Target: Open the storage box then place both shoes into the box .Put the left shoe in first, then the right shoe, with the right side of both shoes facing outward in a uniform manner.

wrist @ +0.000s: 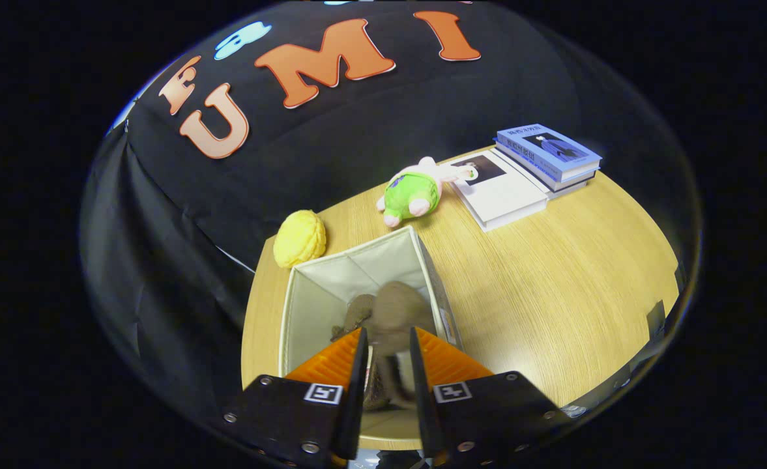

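The gripper [387,352] jaws are clenched on a brown shoe [396,312], which hangs at 12 o'clock inside the open storage box [305,306] (another shoe lies beside it).

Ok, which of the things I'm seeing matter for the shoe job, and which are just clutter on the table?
Part of the job:
- storage box, open
- brown shoe between the tongs, over the box
- second brown shoe inside the box

Just lying about:
- yellow plush
- green and pink plush toy
- stacked books
- white book

Brown shoe [396,312], cream storage box [311,299], yellow plush [300,238], green toy [412,192].
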